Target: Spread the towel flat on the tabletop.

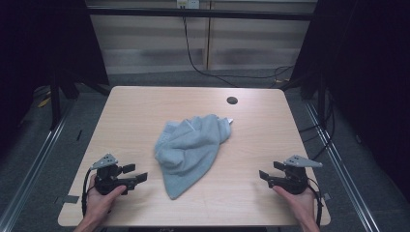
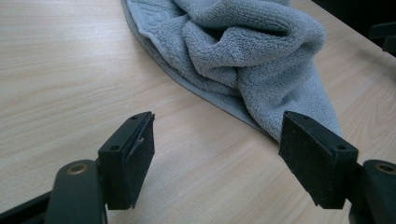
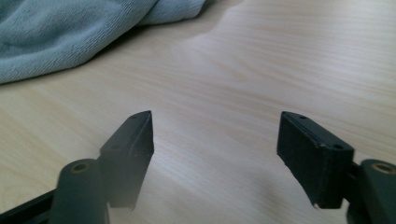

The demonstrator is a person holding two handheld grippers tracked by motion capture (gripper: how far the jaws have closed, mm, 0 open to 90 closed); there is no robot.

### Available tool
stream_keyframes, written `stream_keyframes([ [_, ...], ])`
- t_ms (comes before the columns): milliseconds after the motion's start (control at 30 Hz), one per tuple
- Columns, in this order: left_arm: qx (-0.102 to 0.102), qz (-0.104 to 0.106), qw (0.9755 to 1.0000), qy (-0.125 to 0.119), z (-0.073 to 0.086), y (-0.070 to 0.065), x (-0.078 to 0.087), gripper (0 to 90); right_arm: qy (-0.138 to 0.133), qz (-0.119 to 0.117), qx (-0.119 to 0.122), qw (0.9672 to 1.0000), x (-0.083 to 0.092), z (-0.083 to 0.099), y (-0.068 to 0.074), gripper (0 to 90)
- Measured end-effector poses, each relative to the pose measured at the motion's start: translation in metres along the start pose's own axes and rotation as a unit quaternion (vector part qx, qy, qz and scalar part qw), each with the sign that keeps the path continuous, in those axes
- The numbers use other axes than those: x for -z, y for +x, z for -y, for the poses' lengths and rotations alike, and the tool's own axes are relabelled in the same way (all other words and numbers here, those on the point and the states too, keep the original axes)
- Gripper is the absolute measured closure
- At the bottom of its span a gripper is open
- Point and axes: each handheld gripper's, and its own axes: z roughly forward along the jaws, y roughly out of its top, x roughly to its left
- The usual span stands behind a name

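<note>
Towel: a grey-blue terry towel (image 1: 191, 152) lies crumpled near the middle of the table (image 1: 145, 106), its bulk piled toward 12 o'clock and a narrowing tail running down toward 6 o'clock.
Left gripper: the left gripper (image 1: 135, 174) sits at about 8 o'clock from the towel, just beside its lower edge without touching it; jaws spread wide, nothing between them.
Right gripper: the right gripper (image 1: 265, 176) sits at about 4 o'clock from the towel, well apart from it; jaws also spread wide and empty.
Edges: both hands rest close to the table's near edge at 6 o'clock; the towel's tail ends short of that edge.
Open room: bare wood lies all round the towel, widest at 9 o'clock and 3 o'clock; a round cable hole (image 1: 232, 100) sits near the far edge at about 1 o'clock.
Writing: a small white tag (image 1: 230, 121) pokes from the towel's far corner; too small to read.
Left gripper view: shows the hemmed border (image 2: 196, 88) and looped pile of the towel.
Right gripper view: shows the towel (image 3: 70, 32) at 10 o'clock, bare wood ahead.
</note>
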Motion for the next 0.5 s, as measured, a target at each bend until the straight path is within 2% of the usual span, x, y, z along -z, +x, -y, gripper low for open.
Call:
stream_keyframes([
  [33, 0.0, 0.0, 1.0, 0.0, 0.0, 0.0, 0.0, 27.9, -0.007, -0.007, -0.001, 0.9999, 0.0, -0.001, 0.002, 32.6],
  [67, 0.002, 0.002, 1.0, -0.003, 0.0, 0.0, 0.0, 27.9, -0.007, -0.007, -0.001, 0.9999, 0.0, -0.001, 0.002, 32.6],
  [133, -0.001, 0.003, 1.0, -0.002, -0.002, -0.001, -0.001, 28.9, -0.023, -0.031, 0.001, 0.9993, -0.001, -0.005, 0.006, 36.9],
  [233, -0.008, 0.0, 1.0, -0.004, -0.002, -0.002, 0.001, 29.5, -0.025, -0.054, 0.002, 0.9982, -0.003, -0.007, 0.009, 40.8],
  [267, -0.011, 0.001, 0.9999, -0.003, -0.003, -0.003, 0.001, 29.5, -0.025, -0.054, 0.002, 0.9982, -0.003, -0.007, 0.009, 40.8],
  [300, -0.012, 0.005, 0.9999, -0.003, -0.003, -0.003, 0.001, 33.8, -0.031, -0.064, 0.003, 0.9975, -0.004, -0.008, 0.012, 43.1],
  [400, -0.016, 0.007, 0.9998, 0.003, -0.007, -0.008, -0.002, 35.3, -0.033, -0.076, 0.002, 0.9965, -0.006, -0.015, 0.017, 44.9],
  [500, -0.016, 0.007, 0.9998, 0.004, -0.014, -0.013, -0.007, 34.7, -0.031, -0.071, 0.01, 0.9969, -0.008, -0.021, 0.022, 46.3],
])
